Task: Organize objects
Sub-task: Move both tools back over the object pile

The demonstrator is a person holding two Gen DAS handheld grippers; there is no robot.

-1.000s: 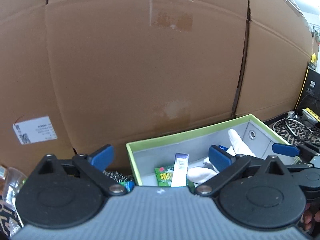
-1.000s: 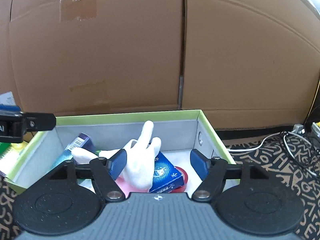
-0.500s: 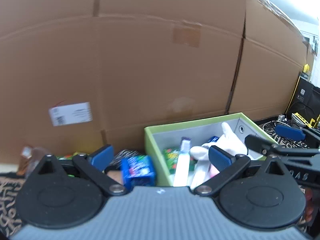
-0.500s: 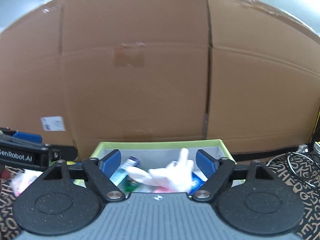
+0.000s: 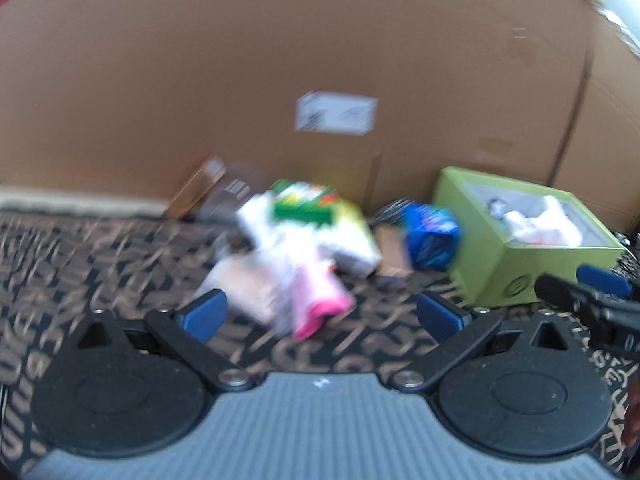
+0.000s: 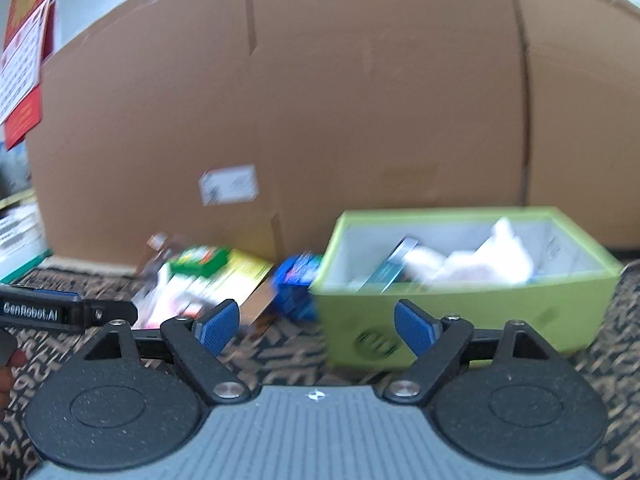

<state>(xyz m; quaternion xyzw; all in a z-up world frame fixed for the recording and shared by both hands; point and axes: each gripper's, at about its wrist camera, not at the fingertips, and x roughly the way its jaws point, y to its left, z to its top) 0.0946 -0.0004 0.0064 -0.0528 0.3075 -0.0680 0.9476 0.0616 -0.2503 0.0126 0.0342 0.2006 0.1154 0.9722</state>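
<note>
Both grippers are empty, so the step in hand looks like choosing the next loose item to fetch for the green box (image 6: 460, 308), which already holds a white glove (image 6: 488, 260) and a few packets. The left gripper (image 5: 320, 314) hangs above the patterned mat (image 5: 80, 248), jaws spread wide, pointed toward the blurred pile, a pink-and-white packet (image 5: 316, 300) nearest it and a blue packet (image 5: 432, 236) just beside the box. The right gripper (image 6: 316, 324) is likewise wide open, level, facing the box front. The next move probably calls for lowering the left gripper over one packet and closing squarely.
</note>
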